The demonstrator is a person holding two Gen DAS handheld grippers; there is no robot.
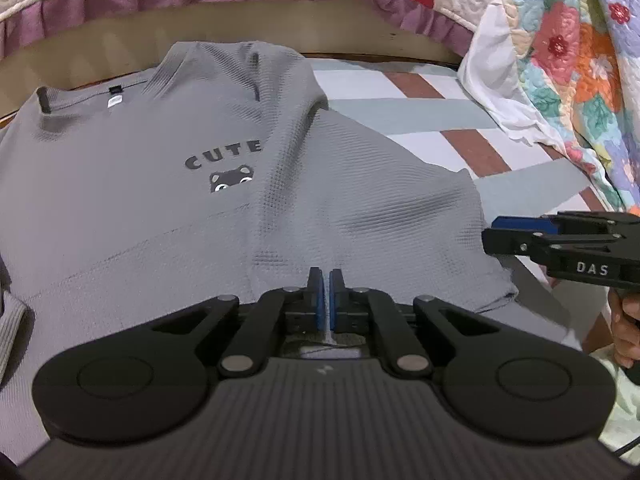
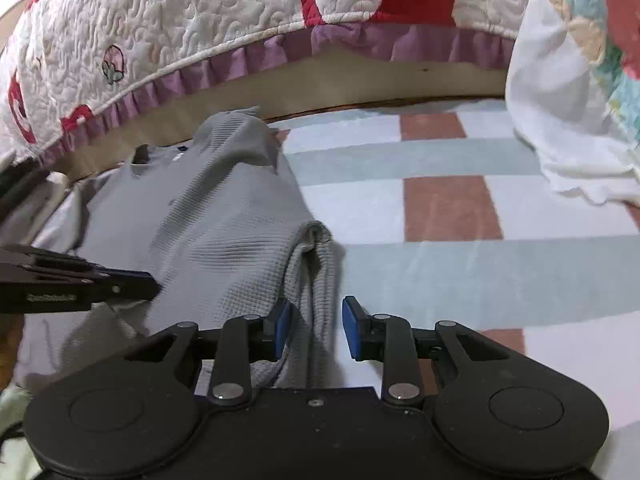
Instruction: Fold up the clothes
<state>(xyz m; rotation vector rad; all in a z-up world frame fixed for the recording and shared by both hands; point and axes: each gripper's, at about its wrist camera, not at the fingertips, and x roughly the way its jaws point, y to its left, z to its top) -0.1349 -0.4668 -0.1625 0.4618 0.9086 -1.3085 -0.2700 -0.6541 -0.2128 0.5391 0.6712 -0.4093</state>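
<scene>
Where the grey waffle-knit T-shirt (image 1: 168,200) lies spread on the checked bedsheet (image 1: 420,116), its chest print reads "CUTE" (image 1: 223,156) above a small black cat face (image 1: 232,181); a dark label (image 1: 116,89) and a pale one sit inside the collar, too small to read. The left tool (image 1: 329,280) is closed, its blue pads together over the shirt's lower part; whether cloth is pinched there is unclear. The right tool (image 2: 316,322) stands partly open, a folded edge of the shirt (image 2: 316,280) between its pads, seemingly ungripped. Its side carries the letters "DAS" (image 1: 592,269). A quilted floral blanket (image 1: 580,60) is cut off at the right edge. A hand (image 1: 626,320) shows only partly.
</scene>
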